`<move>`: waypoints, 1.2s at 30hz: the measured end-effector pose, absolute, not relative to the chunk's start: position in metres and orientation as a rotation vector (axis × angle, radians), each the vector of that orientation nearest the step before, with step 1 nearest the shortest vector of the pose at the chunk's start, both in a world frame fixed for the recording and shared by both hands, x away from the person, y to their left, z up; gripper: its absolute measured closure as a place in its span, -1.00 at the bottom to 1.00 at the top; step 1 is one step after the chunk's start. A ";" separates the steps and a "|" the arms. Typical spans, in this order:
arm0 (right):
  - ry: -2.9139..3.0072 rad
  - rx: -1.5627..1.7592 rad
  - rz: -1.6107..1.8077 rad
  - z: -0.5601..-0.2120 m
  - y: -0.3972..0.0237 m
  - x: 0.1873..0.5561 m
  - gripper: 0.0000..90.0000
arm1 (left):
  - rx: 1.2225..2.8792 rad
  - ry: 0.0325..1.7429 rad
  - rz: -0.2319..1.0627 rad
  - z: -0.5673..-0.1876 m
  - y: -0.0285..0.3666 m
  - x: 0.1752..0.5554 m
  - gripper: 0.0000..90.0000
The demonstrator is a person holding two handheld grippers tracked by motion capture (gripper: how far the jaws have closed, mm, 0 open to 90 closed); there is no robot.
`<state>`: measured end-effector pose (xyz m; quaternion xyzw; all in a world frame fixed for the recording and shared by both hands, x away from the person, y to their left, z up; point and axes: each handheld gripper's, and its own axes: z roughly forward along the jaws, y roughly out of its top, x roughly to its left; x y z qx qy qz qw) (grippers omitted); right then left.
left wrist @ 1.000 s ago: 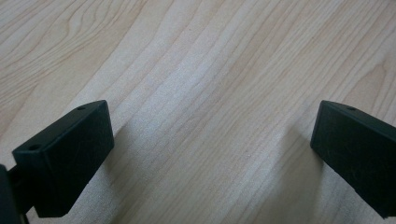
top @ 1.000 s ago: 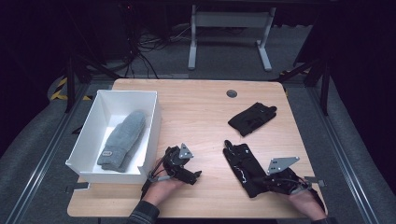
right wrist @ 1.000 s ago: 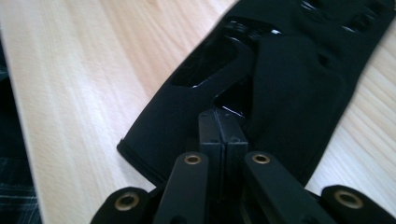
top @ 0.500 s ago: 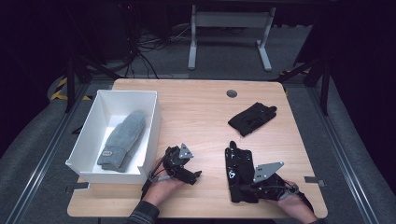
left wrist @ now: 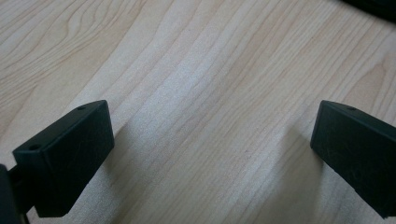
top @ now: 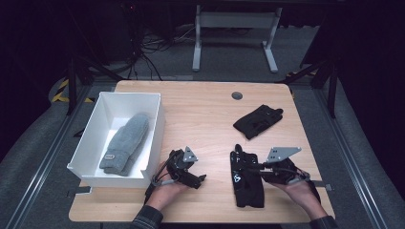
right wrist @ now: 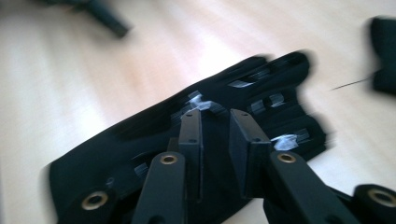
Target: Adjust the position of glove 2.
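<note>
Looks like a lab or recording studio, not a home. A light wood table (top: pixel 200 109) stands alone on grey carpet (top: pixel 33 157), with metal rails (top: pixel 356 164) running along both sides. Black curtains or dark walls close in the back. Loose cables (top: pixel 143 45) lie on the floor behind, next to a white desk frame (top: pixel 234 36). Yellow-black hazard tape (top: pixel 62 90) marks the floor at left. A cable port (top: pixel 237 95) sits in the tabletop.

Motion blur smears the black glove (right wrist: pixel 196 154), so whether the right tool (right wrist: pixel 215 140) pinches fabric is perhaps unclear
</note>
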<state>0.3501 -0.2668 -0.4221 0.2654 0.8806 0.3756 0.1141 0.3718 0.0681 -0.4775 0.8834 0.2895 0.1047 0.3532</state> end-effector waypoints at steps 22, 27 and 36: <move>2.437 0.987 1.004 -0.436 -0.255 0.481 0.56 | 2.288 0.746 0.270 -0.477 0.068 0.372 -1.00; 2.439 1.002 0.974 -0.440 -0.251 0.497 0.56 | 2.288 0.745 0.272 -0.477 0.068 0.372 -1.00; 2.450 1.010 0.922 -0.450 -0.246 0.502 0.82 | 2.289 0.745 0.272 -0.477 0.068 0.371 -1.00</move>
